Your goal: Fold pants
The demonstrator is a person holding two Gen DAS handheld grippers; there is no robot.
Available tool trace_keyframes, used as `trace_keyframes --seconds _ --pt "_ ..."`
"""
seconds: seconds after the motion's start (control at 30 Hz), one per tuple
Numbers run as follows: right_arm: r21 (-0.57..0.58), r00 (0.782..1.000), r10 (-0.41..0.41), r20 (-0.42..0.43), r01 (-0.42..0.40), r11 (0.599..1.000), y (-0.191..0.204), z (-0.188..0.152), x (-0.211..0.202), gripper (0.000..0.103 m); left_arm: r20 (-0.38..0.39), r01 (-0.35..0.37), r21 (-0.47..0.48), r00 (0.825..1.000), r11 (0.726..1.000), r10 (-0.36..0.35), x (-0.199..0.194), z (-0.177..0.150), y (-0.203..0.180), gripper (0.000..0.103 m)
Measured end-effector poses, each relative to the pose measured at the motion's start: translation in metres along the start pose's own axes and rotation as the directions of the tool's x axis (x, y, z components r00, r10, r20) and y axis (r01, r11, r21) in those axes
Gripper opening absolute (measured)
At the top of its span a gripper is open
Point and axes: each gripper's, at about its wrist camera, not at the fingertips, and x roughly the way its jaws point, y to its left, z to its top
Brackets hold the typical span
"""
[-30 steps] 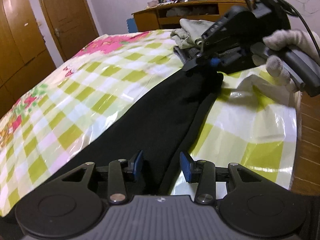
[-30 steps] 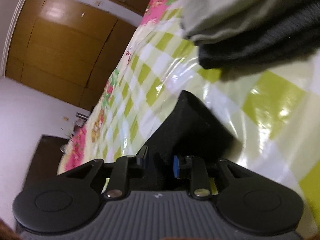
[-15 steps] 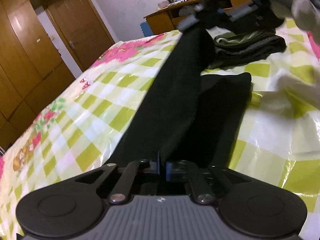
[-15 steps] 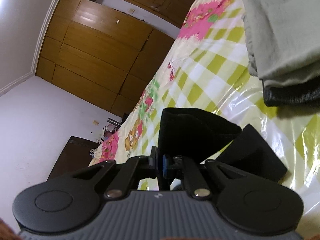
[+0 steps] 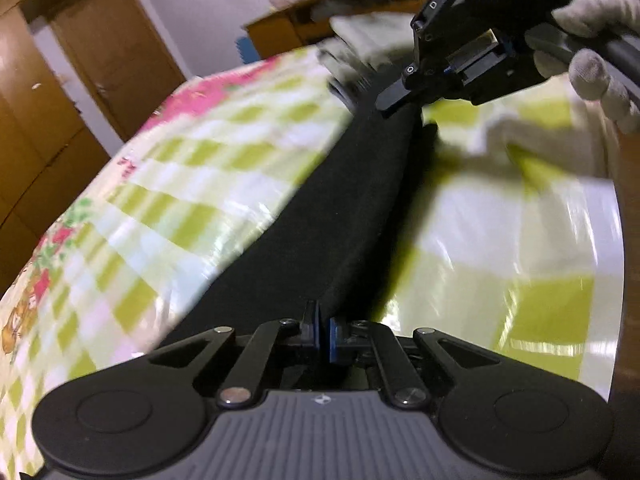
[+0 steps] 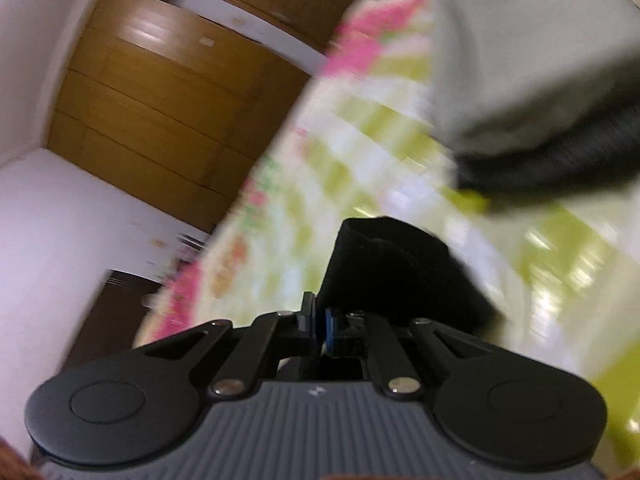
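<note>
Black pants (image 5: 340, 216) stretch lengthwise over the green-checked bed cover (image 5: 192, 184). In the left wrist view my left gripper (image 5: 323, 332) is shut on the near end of the fabric, its blue pads pinching the cloth. At the far end the right gripper (image 5: 394, 98), held by a gloved hand (image 5: 592, 52), grips the other end. Seen from the right wrist, the right gripper (image 6: 320, 328) is shut on a bunched black hem (image 6: 392, 268) lifted off the cover. Both views are blurred.
A folded stack of grey and dark clothes (image 6: 532, 80) lies on the bed close beyond the right gripper. Wooden wardrobe doors (image 5: 60, 92) line the left wall. A wooden desk (image 5: 344, 4) with clutter stands past the bed's far end. The bed's right edge (image 5: 618, 240) is near.
Both grippers closed on the pants from open. The far end was lifted high half a second ago and is now lower again; the pants lie narrower, one leg over the other.
</note>
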Motion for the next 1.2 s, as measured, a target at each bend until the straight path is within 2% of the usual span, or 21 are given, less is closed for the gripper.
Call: trace_keyframes --seconds 0.13,0.2,0.3,0.37,0.43,0.5,0.6,0.67,0.7,0.77,0.83,0.9,0.97,1.07,1.1,1.2 --pt "0.04 0.996 -0.082 -0.042 0.084 0.996 -0.024 -0.011 0.005 0.011 -0.001 0.009 -0.016 1.0 1.0 -0.009 -0.001 -0.001 0.003 0.02" --pt "0.063 0.997 -0.072 -0.041 0.074 0.995 -0.029 -0.011 0.003 0.011 0.0 0.017 -0.032 1.0 0.999 -0.017 -0.001 0.0 0.005 0.02" --pt "0.074 0.996 -0.082 -0.037 0.085 0.994 -0.03 -0.01 0.0 0.023 0.01 0.013 -0.024 1.0 1.0 -0.012 -0.003 0.001 0.007 0.021" --pt "0.076 0.996 -0.086 -0.022 0.087 0.993 -0.029 -0.008 0.001 0.023 0.017 0.006 -0.025 1.0 1.0 -0.006 -0.006 0.002 0.01 0.022" --pt "0.018 0.996 -0.088 -0.001 0.088 0.996 -0.014 -0.003 0.001 0.019 0.034 -0.011 -0.03 0.999 0.999 0.012 -0.012 0.003 0.015 0.022" --pt "-0.063 0.999 -0.041 0.013 0.042 0.997 0.01 0.007 0.004 0.013 0.055 -0.035 -0.039 0.998 0.999 0.037 -0.021 0.005 0.02 0.022" --pt "-0.139 0.996 0.077 0.049 -0.069 0.988 0.046 0.024 0.003 0.011 0.082 -0.051 -0.061 0.995 0.997 0.056 -0.032 0.008 0.027 0.022" --pt "-0.188 0.986 0.148 0.08 -0.131 0.973 0.063 0.028 -0.005 0.007 0.086 -0.034 -0.064 0.996 0.997 0.04 -0.032 0.007 0.027 0.022" --pt "-0.192 0.984 0.153 0.091 -0.134 0.972 0.065 0.027 -0.009 0.007 0.081 -0.017 -0.058 0.996 0.998 0.022 -0.03 0.006 0.023 0.022" --pt "-0.155 0.99 0.112 0.085 -0.098 0.983 0.053 0.021 -0.009 0.007 0.066 0.008 -0.038 0.998 0.999 -0.006 -0.025 0.002 0.014 0.022" --pt "-0.088 0.997 0.033 0.063 -0.027 0.996 0.027 0.01 -0.008 0.008 0.048 0.046 -0.028 0.998 0.999 -0.045 -0.019 -0.002 0.006 0.022" --pt "-0.033 0.999 -0.027 0.035 0.028 0.999 0.002 0.001 -0.009 0.008 0.042 0.048 -0.006 0.998 0.999 -0.047 -0.016 -0.004 0.0 0.022" --pt "0.021 0.997 -0.072 0.009 0.071 0.997 -0.013 -0.006 -0.007 0.013 0.04 0.054 -0.011 0.998 0.998 -0.054 -0.016 -0.004 0.002 0.022" --pt "0.064 0.998 -0.064 0.024 0.062 0.996 -0.023 -0.006 -0.007 0.017 0.039 0.057 -0.022 0.998 0.998 -0.057 -0.016 -0.003 0.004 0.022" --pt "0.067 0.998 -0.057 0.023 0.055 0.996 -0.023 -0.004 -0.006 0.022 0.038 0.056 -0.021 0.998 0.998 -0.055 -0.015 -0.003 0.004 0.022" --pt "0.047 0.998 -0.053 0.016 0.053 0.997 -0.019 0.004 0.008 0.023 0.039 0.05 -0.017 0.998 0.999 -0.049 -0.015 -0.001 0.005 0.022"
